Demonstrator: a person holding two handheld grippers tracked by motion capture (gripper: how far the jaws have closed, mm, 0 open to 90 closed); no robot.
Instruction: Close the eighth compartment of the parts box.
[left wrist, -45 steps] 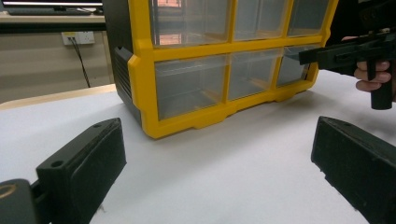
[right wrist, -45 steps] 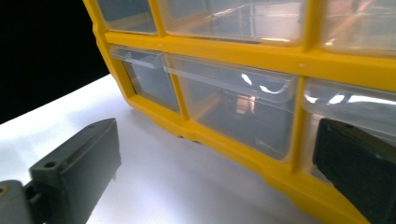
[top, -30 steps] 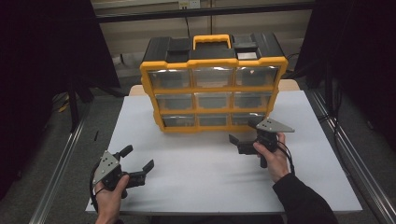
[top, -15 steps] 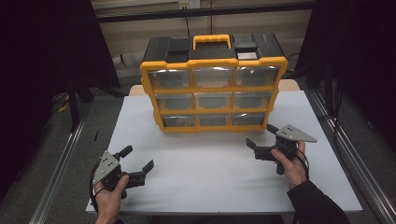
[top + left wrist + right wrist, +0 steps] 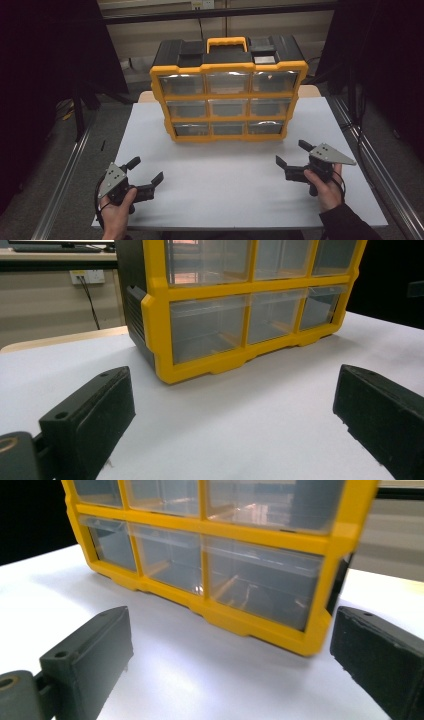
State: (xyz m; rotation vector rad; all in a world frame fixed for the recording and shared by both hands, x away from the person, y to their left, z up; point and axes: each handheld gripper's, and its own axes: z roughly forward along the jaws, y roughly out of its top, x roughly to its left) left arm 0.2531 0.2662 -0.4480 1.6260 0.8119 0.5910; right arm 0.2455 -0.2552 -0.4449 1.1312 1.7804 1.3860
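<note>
On the white table (image 5: 235, 185), the organizer (image 5: 227, 95) is showing 9 shut clear drawers, contents unclear; the left gripper (image 5: 148, 171) and right gripper (image 5: 294, 154) are gaping wide, holding nothing.

Black hand-held gripper (image 5: 146, 171) (grey plate on top).

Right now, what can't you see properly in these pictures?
- Inside the drawers of the yellow box: high view, too small and glary to tell.
- Top row of drawers: both gripper views, cut off by the top edge.
- Back of the box: hidden by the box itself.
- Room around the table: too dark.
</note>
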